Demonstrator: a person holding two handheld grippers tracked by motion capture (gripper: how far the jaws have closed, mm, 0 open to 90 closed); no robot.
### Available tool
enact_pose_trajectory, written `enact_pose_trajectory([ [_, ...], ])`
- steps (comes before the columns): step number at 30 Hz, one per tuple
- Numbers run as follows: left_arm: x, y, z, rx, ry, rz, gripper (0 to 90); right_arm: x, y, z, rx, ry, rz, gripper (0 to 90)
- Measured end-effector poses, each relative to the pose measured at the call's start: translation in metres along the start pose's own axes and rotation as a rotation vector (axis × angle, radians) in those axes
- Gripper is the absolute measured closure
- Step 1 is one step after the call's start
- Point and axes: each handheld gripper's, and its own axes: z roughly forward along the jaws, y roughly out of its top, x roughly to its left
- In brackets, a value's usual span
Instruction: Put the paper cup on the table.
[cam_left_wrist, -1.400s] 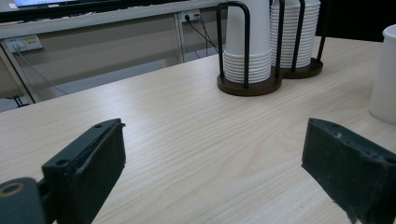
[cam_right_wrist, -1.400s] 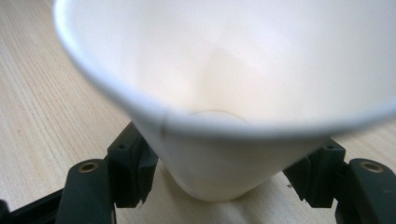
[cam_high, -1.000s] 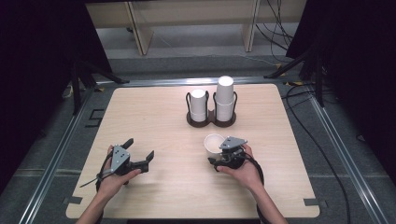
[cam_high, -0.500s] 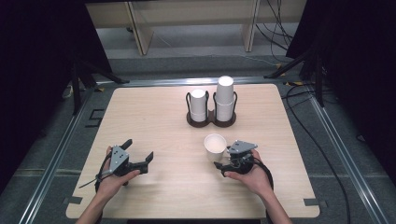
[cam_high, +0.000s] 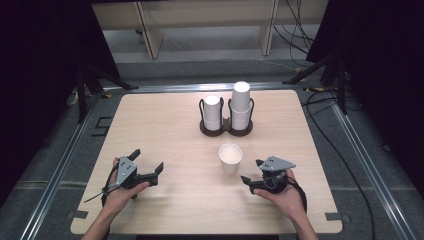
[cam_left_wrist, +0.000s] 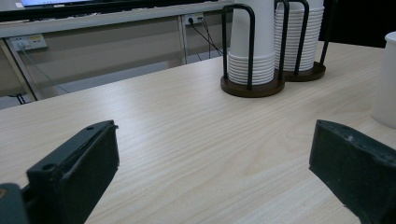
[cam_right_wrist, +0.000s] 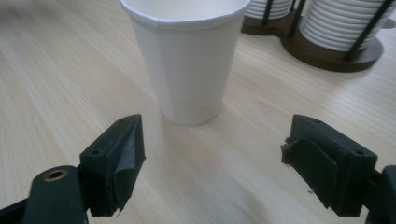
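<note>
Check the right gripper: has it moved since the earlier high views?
Yes. The right gripper, jaws open, has backed off the standing paper cup, toward the table's near right edge; the cup stayed put.

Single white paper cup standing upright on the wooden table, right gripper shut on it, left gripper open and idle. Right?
Not quite: the right gripper is open, its jaws apart with the white paper cup standing free just beyond them, as the right gripper view shows. The cup is upright on the wooden table, and the left gripper is open and idle.
</note>
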Motion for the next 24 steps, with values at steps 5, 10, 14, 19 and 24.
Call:
enact_pose_trajectory([
  [5, 0.001, 0.000, 0.000, 0.002, 0.007, 0.000, 1.1, -0.007, -0.011, -0.016, -0.041, -0.039, 0.055, 20.2],
  [10, 0.003, 0.000, 0.000, -0.005, 0.017, 0.009, 1.1, -0.014, -0.019, -0.031, -0.092, -0.098, 0.091, 20.5],
  [14, 0.004, -0.002, 0.000, -0.005, 0.022, 0.003, 0.9, -0.018, -0.029, -0.040, -0.137, -0.144, 0.144, 20.5],
  [19, 0.002, -0.003, 0.001, -0.007, 0.025, 0.003, 0.9, -0.025, -0.039, -0.045, -0.208, -0.218, 0.127, 20.5],
  [24, 0.003, -0.004, 0.001, -0.013, 0.034, 0.010, 0.8, -0.028, -0.046, -0.048, -0.216, -0.240, 0.163, 20.2],
])
